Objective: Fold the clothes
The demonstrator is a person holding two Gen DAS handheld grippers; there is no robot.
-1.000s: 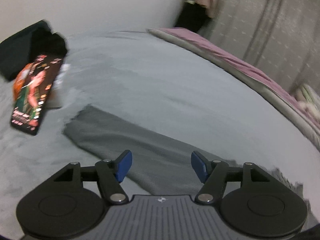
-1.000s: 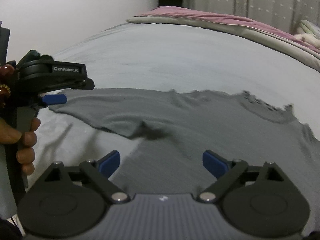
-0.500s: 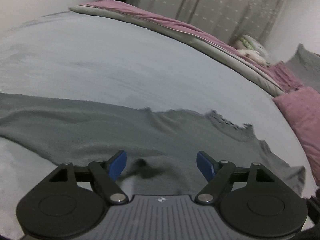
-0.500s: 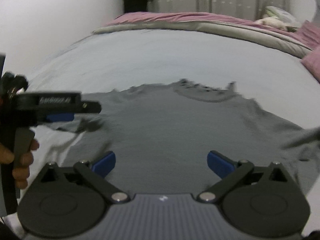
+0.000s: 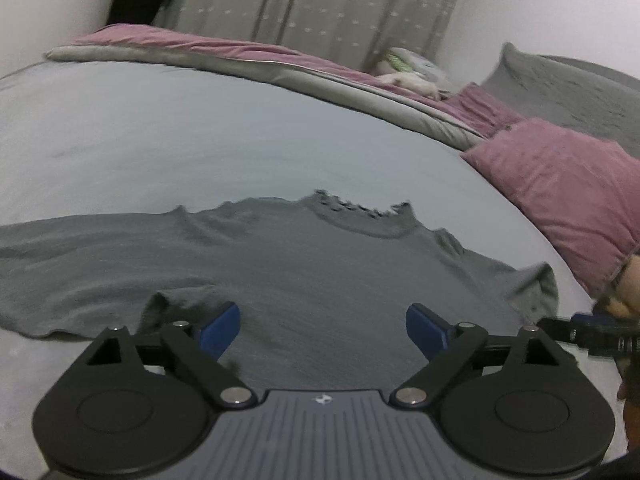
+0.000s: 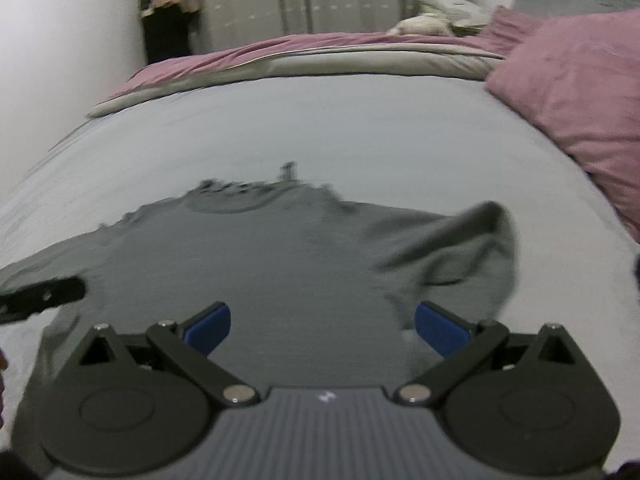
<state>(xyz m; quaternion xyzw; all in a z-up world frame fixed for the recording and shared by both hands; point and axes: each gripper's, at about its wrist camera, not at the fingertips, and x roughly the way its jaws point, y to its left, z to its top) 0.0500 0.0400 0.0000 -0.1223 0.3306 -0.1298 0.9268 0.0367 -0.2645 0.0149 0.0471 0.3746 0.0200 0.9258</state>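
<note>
Garment: a grey top [image 5: 312, 264] lies spread on the pale grey bed sheet [image 5: 200, 136], front side down or up I cannot tell; the neckline [image 5: 360, 216] points away from both cameras, toward the far side of the bed.
Why it lies so: flat and open like this, the body gives straight lines for folding, so I judge that folding is not yet started.
Left sleeve: it stretches out flat to the left side in the left wrist view, with a small wrinkle near the armpit.
Right sleeve: the sleeve [image 6: 472, 248] is bunched and turned partly over itself, not flat; it probably needs smoothing first.
Left gripper: the left gripper [image 5: 322, 330] hangs over the lower body of the top, jaws wide apart, nothing between the blue pads [image 5: 222, 326].
Right gripper: the right gripper [image 6: 322, 326] also hangs over the lower body, just beside the bunched sleeve, jaws wide apart and empty.
Why held so: both are open and low over the cloth, I think ready to pinch an edge or a sleeve.
Surroundings: a pink pillow [image 5: 560, 196] lies to the right, well apart from the top; a folded pink and beige blanket [image 5: 280, 68] runs along the far side.
</note>
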